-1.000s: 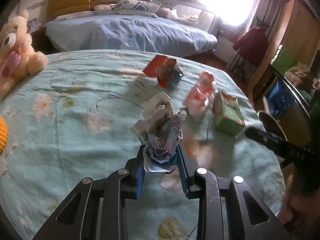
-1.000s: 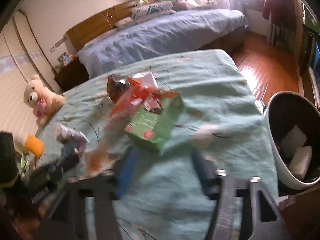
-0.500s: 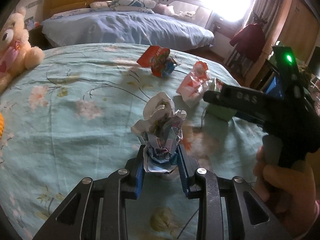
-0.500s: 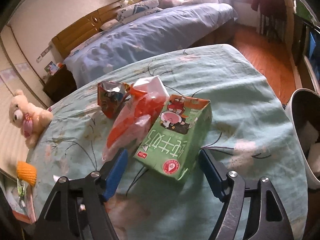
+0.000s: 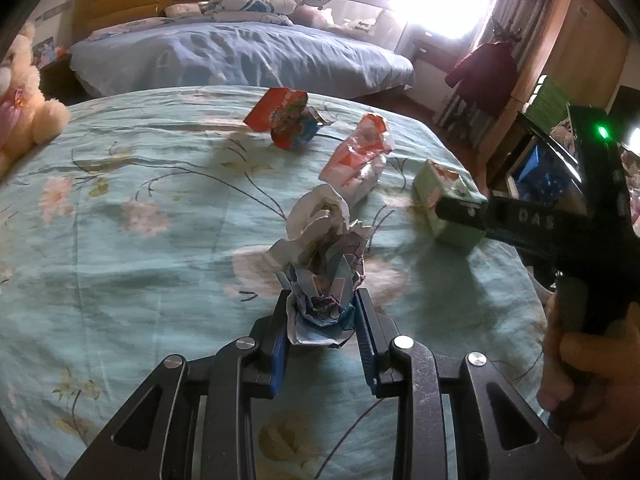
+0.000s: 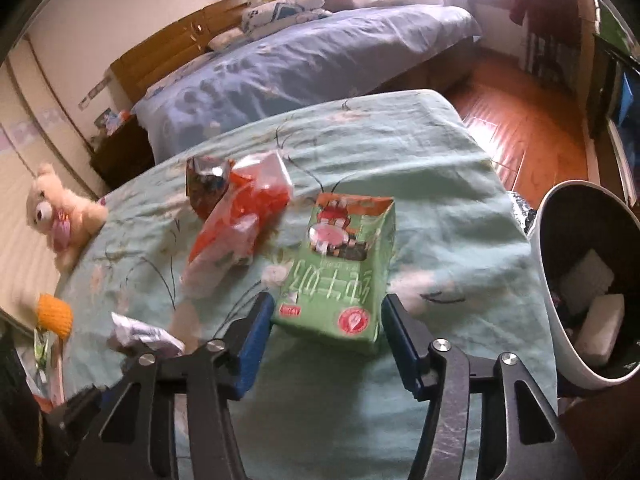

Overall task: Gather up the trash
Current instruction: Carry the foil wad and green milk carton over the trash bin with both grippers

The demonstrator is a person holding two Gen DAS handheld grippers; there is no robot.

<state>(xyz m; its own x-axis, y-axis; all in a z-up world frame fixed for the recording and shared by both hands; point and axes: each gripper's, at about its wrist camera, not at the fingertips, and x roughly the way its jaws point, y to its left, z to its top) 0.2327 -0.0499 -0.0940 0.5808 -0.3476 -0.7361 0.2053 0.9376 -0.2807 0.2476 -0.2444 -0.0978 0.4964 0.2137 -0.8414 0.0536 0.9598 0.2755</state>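
Your right gripper (image 6: 326, 344) has just been closing around the green carton (image 6: 340, 272) (pads not yet pressing), near the bin (image 6: 540, 272) at right. Your left gripper (image 5: 322, 330) stays clenched on the crumpled paper (image 5: 322, 264).

Bed under pale green floral sheet (image 6: 440, 152), green carton (image 6: 340, 264), orange-white wrapper (image 6: 240, 216), red snack bag (image 5: 286, 122), teddy bear (image 6: 60, 216)

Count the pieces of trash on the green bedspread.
4: crumpled paper in the left gripper; green carton between the right gripper fingers; orange-white wrapper beside it; red snack bag farther back. None seem hidden.
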